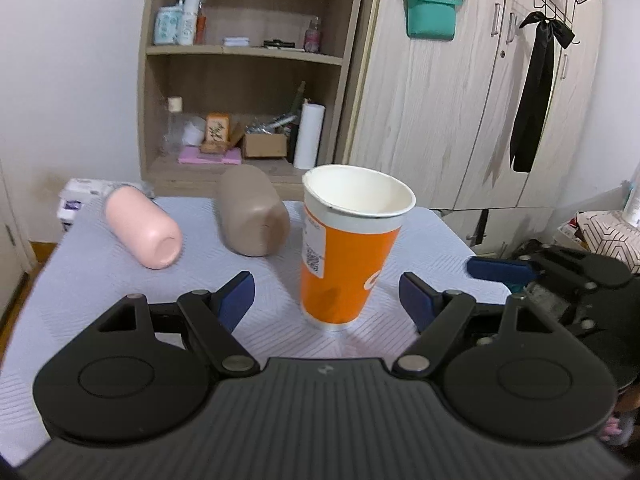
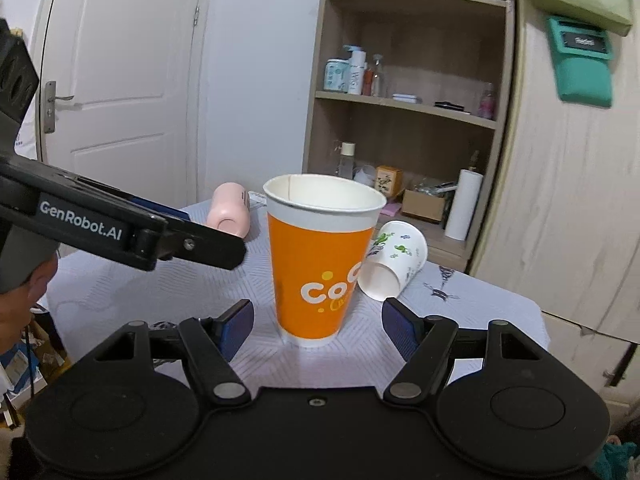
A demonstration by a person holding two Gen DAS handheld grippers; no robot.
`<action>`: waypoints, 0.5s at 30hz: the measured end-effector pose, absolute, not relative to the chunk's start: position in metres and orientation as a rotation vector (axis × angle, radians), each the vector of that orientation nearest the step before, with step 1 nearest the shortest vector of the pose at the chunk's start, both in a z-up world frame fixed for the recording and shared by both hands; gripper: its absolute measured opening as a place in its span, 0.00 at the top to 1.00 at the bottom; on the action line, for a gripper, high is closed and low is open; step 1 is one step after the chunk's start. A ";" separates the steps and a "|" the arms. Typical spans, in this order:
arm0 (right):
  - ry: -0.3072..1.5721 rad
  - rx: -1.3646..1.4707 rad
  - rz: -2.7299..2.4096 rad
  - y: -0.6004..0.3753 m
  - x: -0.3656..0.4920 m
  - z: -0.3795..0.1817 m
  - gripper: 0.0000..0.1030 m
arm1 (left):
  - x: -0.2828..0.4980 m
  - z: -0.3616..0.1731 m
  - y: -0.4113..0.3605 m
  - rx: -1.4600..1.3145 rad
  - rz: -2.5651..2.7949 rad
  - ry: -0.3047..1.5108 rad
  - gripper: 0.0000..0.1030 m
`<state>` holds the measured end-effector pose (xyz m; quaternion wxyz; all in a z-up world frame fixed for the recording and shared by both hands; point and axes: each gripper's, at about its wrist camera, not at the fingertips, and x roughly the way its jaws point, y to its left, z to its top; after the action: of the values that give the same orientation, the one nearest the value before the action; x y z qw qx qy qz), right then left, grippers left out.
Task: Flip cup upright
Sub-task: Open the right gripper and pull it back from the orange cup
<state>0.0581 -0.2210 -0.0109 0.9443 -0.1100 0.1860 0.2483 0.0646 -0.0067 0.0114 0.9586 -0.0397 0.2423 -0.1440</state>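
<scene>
An orange paper cup stands upright on the table, mouth up; it also shows in the right wrist view. My left gripper is open, its blue pads either side of the cup's base and apart from it. My right gripper is open too, its pads flanking the cup's base without touching. The right gripper shows at the right edge of the left wrist view. The left gripper's arm crosses the left of the right wrist view.
A pink cup and a brown cup lie on their sides at the back of the table. A white printed cup lies on its side behind the orange cup. A shelf unit and wardrobe stand behind.
</scene>
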 end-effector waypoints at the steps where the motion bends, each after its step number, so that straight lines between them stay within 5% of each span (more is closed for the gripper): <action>1: 0.373 -0.226 0.496 -0.222 0.054 -0.008 0.26 | 0.061 0.013 -0.005 -0.087 -0.290 0.490 0.23; 15: 0.330 -0.091 0.318 -0.236 0.009 0.015 0.24 | 0.008 0.031 0.015 -0.095 -0.196 0.442 0.23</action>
<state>0.0090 -0.2355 0.0149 0.9728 -0.0448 0.1636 0.1577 0.0081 0.0148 0.0307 0.9698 -0.0470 0.2189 -0.0972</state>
